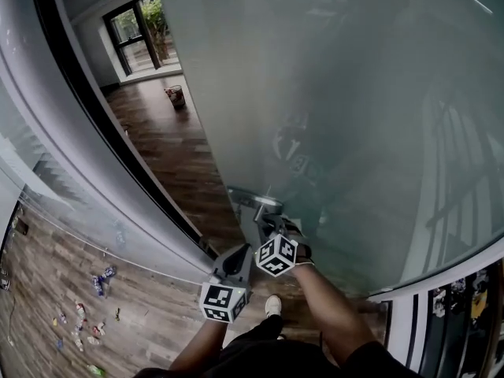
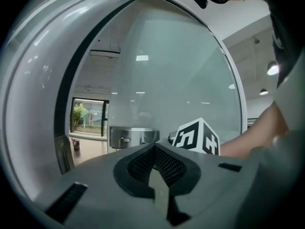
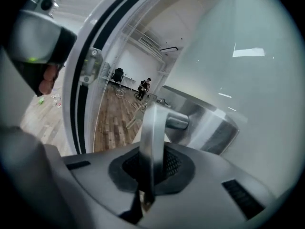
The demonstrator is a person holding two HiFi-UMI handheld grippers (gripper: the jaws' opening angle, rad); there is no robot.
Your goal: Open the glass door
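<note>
The frosted glass door [image 1: 354, 93] stands ajar, and wooden floor shows through the gap at its left edge. Its steel lever handle [image 3: 151, 137] juts from a steel lock plate [image 3: 205, 123]. My right gripper [image 3: 150, 171] is shut on the lever, which runs down between the black pads. In the head view the right gripper [image 1: 269, 222] sits at the lock plate [image 1: 253, 201]. My left gripper [image 1: 236, 257] hangs just left of and below it, apart from the door. The left gripper [image 2: 155, 168] is shut with nothing between its jaws.
The white and black door frame [image 1: 102, 132] curves along the left of the opening. Beyond it stand a small bin [image 1: 175, 95] on the wood floor and a dark-framed window [image 1: 138, 34]. Small litter [image 1: 87, 305] lies behind the side glass. My shoe [image 1: 272, 305] is below the grippers.
</note>
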